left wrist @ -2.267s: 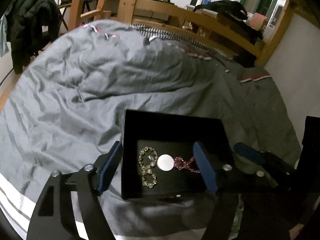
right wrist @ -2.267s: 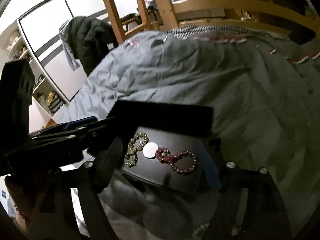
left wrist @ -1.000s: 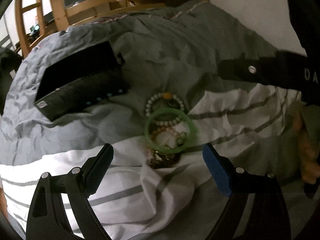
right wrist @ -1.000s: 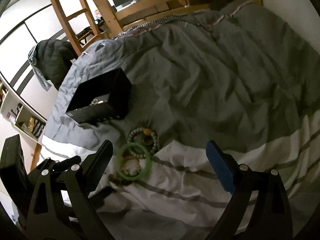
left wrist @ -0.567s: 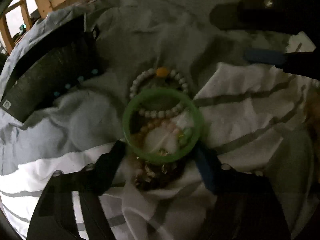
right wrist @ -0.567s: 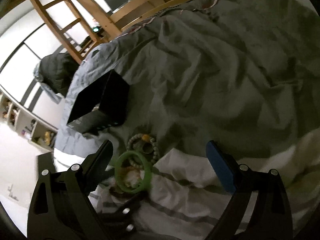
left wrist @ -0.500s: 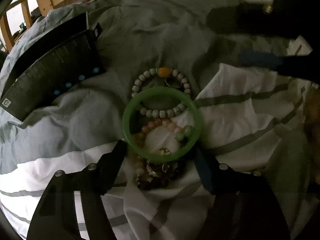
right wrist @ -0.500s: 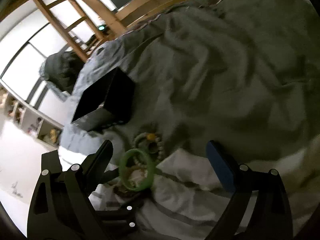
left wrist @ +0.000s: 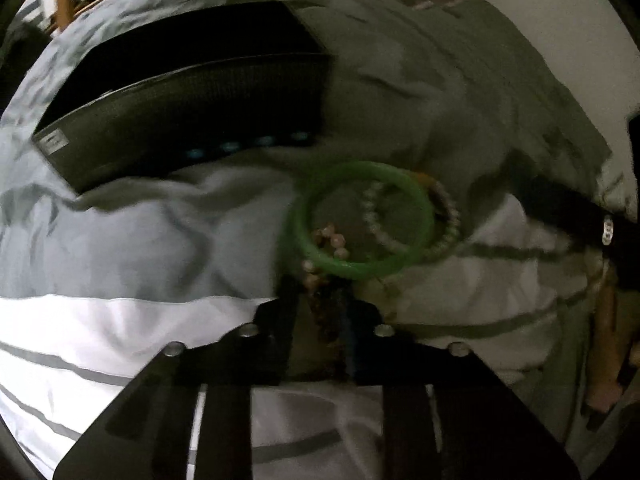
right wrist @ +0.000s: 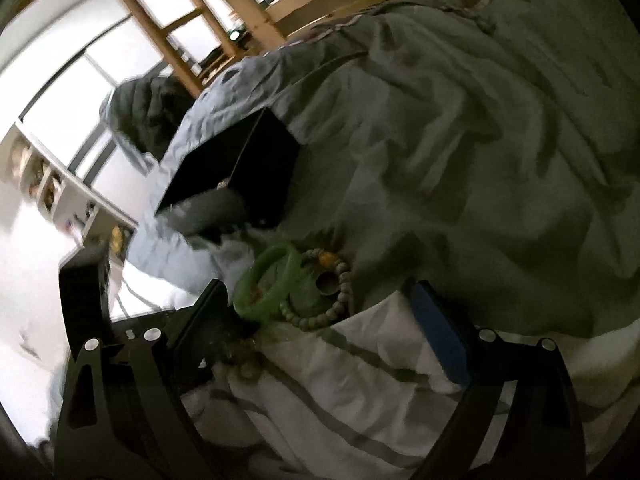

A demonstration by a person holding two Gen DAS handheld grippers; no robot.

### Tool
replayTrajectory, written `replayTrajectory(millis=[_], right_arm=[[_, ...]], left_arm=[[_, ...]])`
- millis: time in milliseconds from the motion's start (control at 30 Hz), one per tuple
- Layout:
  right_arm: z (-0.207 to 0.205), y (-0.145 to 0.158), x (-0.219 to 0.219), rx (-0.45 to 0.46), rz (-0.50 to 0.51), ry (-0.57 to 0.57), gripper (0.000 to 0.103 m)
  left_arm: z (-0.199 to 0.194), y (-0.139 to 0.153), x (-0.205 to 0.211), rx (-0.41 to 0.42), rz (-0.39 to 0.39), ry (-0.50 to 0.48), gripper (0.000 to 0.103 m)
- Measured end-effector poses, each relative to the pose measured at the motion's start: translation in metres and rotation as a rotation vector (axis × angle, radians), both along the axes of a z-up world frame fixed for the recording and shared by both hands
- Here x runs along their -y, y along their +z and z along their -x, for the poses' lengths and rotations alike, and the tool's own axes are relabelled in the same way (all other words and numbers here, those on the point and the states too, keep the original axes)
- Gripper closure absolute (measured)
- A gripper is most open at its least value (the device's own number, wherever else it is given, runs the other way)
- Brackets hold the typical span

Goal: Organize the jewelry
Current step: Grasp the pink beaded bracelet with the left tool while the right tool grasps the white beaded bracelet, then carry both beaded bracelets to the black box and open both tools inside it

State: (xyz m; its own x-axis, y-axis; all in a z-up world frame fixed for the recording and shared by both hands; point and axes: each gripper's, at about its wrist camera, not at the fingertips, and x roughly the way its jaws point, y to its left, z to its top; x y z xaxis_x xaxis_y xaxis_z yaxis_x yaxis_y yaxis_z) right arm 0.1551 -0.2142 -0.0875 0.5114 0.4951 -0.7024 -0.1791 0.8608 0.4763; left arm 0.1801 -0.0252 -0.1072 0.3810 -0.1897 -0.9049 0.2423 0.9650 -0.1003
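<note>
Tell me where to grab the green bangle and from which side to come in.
Take the green bangle on its band, one finger inside the ring and one outside. Its far-left arc looks freest; come from above. The beaded bracelet lies against its right side, and the left gripper, shut on a dark strand, crowds the near edge.

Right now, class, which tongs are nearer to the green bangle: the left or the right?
Left. The left tongs are closed on dark beads right at the green bangle, touching its near rim. The right tongs hang open further back, the bangle near their left finger.
</note>
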Motion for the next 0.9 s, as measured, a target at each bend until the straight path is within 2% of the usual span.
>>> replayTrajectory(millis=[33, 100, 233, 300, 333, 400, 567, 667, 767, 833, 900], right_arm=[[0.002, 0.001, -0.007, 0.015, 0.039, 0.022, 0.031], [0.006, 0.002, -0.024, 0.05, 0.118, 0.081, 0.056], [0.013, -0.006, -0.056, 0.076, 0.289, 0.17, 0.064], [0.015, -0.014, -0.067, 0.079, 0.375, 0.186, 0.072], [0.015, -0.017, -0.069, 0.078, 0.398, 0.189, 0.074], [0.015, -0.02, -0.071, 0.08, 0.43, 0.191, 0.085], [0.014, -0.017, -0.071, 0.1, 0.444, 0.196, 0.083], [0.01, -0.029, -0.08, 0.089, 0.532, 0.227, 0.08], [0.01, -0.035, -0.095, 0.117, 0.629, 0.263, 0.078], [0.008, -0.039, -0.101, 0.131, 0.677, 0.272, 0.071], [0.008, -0.041, -0.103, 0.142, 0.728, 0.26, 0.056]], left_arm=[[-0.002, -0.001, -0.004, -0.006, 0.008, 0.012, 0.088], [-0.006, -0.001, -0.01, -0.016, 0.024, 0.032, 0.09], [-0.008, 0.002, -0.015, -0.012, 0.038, 0.038, 0.092], [-0.005, 0.006, -0.02, -0.008, 0.044, 0.04, 0.092], [-0.005, 0.007, -0.023, -0.007, 0.05, 0.046, 0.092], [-0.006, 0.011, -0.03, -0.004, 0.066, 0.064, 0.093], [0.006, 0.028, -0.053, 0.017, 0.113, 0.098, 0.093], [0.007, 0.035, -0.065, 0.018, 0.163, 0.104, 0.093], [0.006, 0.04, -0.073, 0.019, 0.205, 0.106, 0.093], [0.007, 0.041, -0.074, 0.025, 0.198, 0.11, 0.093], [0.01, 0.039, -0.076, 0.025, 0.184, 0.105, 0.093]])
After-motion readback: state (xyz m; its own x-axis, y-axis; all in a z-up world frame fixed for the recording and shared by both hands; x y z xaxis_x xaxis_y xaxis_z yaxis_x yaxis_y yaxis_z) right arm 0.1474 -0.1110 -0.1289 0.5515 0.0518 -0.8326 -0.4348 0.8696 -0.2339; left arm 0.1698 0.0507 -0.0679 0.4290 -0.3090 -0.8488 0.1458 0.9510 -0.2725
